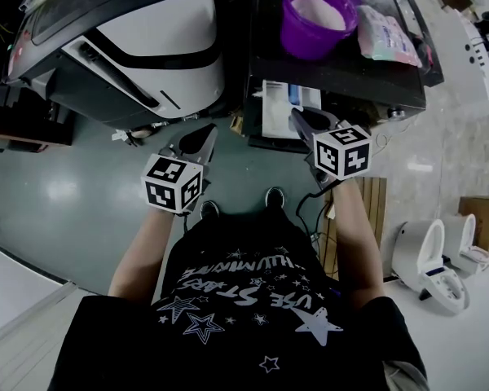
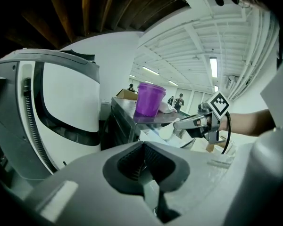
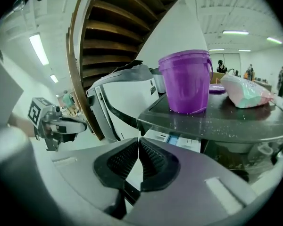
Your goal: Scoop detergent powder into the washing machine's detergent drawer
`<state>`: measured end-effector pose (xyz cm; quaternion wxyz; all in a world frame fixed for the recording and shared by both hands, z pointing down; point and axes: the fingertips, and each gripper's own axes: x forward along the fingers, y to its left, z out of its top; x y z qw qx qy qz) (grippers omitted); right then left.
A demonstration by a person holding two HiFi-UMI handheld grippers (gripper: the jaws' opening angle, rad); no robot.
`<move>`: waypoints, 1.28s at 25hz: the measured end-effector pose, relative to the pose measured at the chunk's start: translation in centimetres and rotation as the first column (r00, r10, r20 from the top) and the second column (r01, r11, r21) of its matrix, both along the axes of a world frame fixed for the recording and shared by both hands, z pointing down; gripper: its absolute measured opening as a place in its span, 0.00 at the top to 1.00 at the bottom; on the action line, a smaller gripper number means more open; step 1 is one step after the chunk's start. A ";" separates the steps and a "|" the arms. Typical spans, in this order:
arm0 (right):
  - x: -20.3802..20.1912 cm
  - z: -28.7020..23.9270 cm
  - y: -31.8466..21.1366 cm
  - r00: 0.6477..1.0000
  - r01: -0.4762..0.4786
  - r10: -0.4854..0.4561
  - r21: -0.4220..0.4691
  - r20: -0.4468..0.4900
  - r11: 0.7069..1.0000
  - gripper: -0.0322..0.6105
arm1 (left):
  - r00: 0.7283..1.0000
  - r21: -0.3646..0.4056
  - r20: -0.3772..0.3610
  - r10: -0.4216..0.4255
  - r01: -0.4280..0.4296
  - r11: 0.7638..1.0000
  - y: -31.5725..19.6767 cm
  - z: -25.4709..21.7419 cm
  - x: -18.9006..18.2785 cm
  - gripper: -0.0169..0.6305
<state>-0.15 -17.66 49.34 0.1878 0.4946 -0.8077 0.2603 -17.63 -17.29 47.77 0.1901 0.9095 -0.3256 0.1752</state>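
A purple bucket (image 1: 316, 15) of white detergent powder stands on the dark top of a machine (image 1: 342, 72). Under that top a white detergent drawer (image 1: 284, 107) with a blue compartment sticks out, open. My right gripper (image 1: 297, 115) is shut and empty, its tips just over the drawer's front corner. My left gripper (image 1: 207, 132) is also shut and empty, left of the drawer and below the white washer (image 1: 147, 39). The bucket (image 3: 186, 81) and drawer (image 3: 172, 139) show beyond the right gripper (image 3: 138, 147). The left gripper (image 2: 144, 160) faces the bucket (image 2: 150, 99).
A pastel plastic bag (image 1: 385, 35) lies beside the bucket on the dark top. White toilets (image 1: 430, 255), a cardboard box (image 1: 481, 212) and a wooden pallet (image 1: 383, 195) stand on the floor to the right. My shoes (image 1: 273, 195) are on the green floor.
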 end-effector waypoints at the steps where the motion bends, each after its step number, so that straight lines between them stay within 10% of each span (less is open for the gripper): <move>1: -0.1 0.0 0.0 1.000 0.008 -0.008 0.007 -0.021 1.000 0.89 | 1.000 0.002 -0.001 0.000 0.000 1.000 0.1 0.0 -0.1 0.97; 17: -1.4 -0.1 1.1 0.929 0.231 -0.188 0.102 -0.320 0.968 0.89 | 1.000 0.015 -0.012 -0.025 0.025 1.000 1.3 -0.4 -0.3 0.97; 32: -3.0 0.1 1.3 0.714 0.484 -0.296 0.141 -0.635 0.864 0.89 | 0.999 0.030 -0.009 -0.042 0.043 0.999 1.6 -0.8 -0.3 0.97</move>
